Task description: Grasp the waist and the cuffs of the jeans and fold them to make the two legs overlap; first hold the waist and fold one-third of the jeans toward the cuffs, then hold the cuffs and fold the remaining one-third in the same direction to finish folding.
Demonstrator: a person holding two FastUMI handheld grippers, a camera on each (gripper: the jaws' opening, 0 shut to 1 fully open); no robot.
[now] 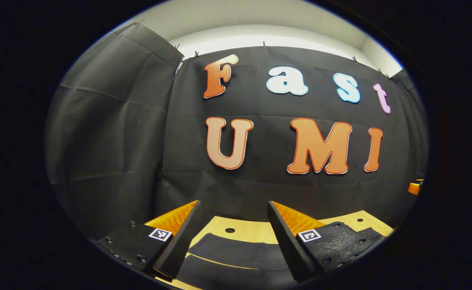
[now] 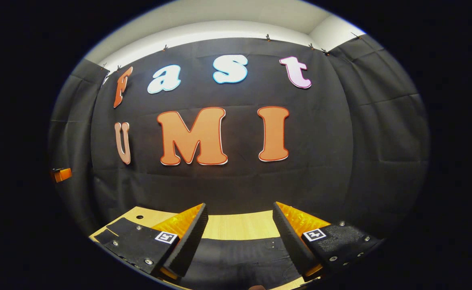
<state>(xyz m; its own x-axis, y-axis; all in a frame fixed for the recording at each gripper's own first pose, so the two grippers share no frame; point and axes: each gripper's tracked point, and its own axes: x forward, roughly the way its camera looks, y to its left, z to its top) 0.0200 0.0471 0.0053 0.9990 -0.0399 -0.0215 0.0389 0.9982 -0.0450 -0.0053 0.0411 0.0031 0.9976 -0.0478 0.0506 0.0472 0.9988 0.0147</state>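
Note:
Dark jeans lie flat on a light wooden table, seen below and between the fingers in the left gripper view. My left gripper hovers above them, open, holding nothing. In the right gripper view the same dark jeans spread across the table, their far edge running straight across. My right gripper is open above that cloth, its fingers wide apart with nothing between them. Which end of the jeans lies under each gripper I cannot tell.
The black cloth wall stands close behind the table's far edge. Small round holes dot the tabletop. An orange object shows at the far right of the left gripper view, and an orange object at the far left of the right one.

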